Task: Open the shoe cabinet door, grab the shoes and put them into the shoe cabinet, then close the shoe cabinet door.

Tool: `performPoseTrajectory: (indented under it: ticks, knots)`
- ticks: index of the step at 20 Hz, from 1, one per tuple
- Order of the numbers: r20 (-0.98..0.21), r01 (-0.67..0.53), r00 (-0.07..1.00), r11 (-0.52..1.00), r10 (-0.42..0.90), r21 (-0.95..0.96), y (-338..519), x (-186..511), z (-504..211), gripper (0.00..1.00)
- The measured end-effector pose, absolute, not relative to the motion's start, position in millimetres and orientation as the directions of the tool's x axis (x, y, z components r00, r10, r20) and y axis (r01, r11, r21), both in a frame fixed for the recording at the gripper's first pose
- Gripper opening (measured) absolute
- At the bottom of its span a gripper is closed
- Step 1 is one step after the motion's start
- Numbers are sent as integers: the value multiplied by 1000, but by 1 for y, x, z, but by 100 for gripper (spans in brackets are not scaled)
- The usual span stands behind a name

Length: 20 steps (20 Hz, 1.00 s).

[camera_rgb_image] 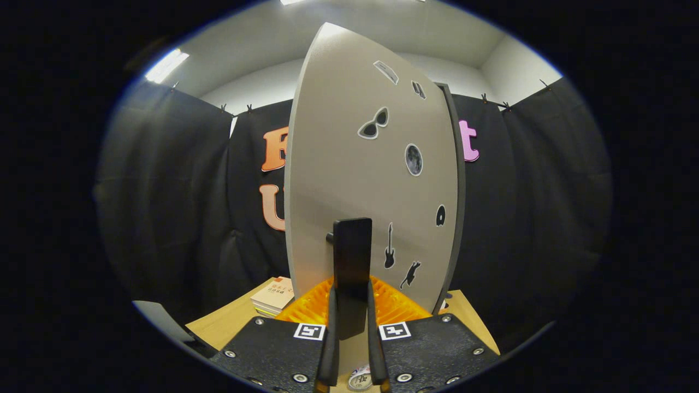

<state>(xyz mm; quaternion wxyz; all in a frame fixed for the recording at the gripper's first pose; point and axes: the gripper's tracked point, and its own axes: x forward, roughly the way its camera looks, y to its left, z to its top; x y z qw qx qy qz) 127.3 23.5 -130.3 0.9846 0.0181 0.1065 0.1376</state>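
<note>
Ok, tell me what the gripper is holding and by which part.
The gripper is shut on the cabinet door's black handle, its fingers pressing the handle's lower end from both sides. The door stands edge-on ahead.

No legible text; picture stickers on cabinet door (349, 180), book cover (274, 295) print too small

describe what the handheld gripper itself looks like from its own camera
The gripper has two narrow, flat fingers running forward side by side. Behind them sit two black, textured plates fastened with silver screws, each carrying a square black-and-white marker tag. No cables or sleeves are visible.
</note>
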Motion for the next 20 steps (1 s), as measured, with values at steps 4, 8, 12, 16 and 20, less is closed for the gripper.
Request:
performPoseTrajectory:
  ticks: [4,8,12,16,20]
  knots:
    - [-197,-284,936,956,293,71,-14,111,-128,22]
    - [-197,-254,944,964,264,74,-66,97,-127,21]
    - [-195,-210,957,977,213,38,-111,97,-129,18]
    - [-193,-170,966,985,170,16,-145,99,-128,16]
    - [-199,-147,969,989,145,7,-174,102,-131,13]
